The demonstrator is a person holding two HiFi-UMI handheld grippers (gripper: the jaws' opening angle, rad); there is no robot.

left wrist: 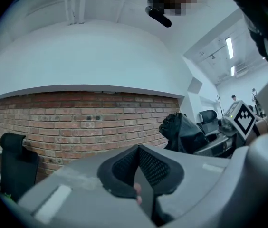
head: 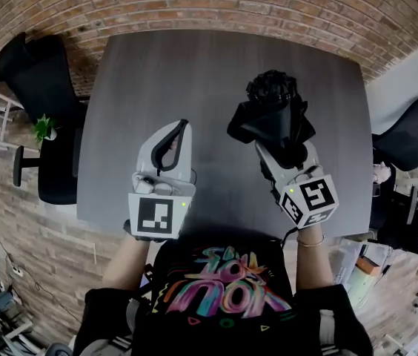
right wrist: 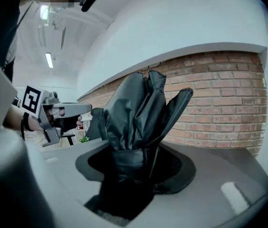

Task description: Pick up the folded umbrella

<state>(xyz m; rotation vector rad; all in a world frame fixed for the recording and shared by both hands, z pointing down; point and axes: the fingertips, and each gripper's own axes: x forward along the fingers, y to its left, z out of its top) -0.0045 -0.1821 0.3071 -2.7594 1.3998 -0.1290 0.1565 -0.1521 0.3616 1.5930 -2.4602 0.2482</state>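
My right tongs (head: 287, 154) are clamped low on the folded umbrella (head: 272, 113), up above the bench (head: 194, 73), my left tongs (head: 176, 133) are together and empty, and I think the umbrella is light with soft, floppy cloth, so the tight lower part is best to hold.

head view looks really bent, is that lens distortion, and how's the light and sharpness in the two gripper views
Head view: yes, fisheye; the brick wall bows around the table, evenly lit. Left gripper view: dark rounded corners, bright ceiling lights at right. Right gripper view: folded umbrella sharp, its base lost in shadow.
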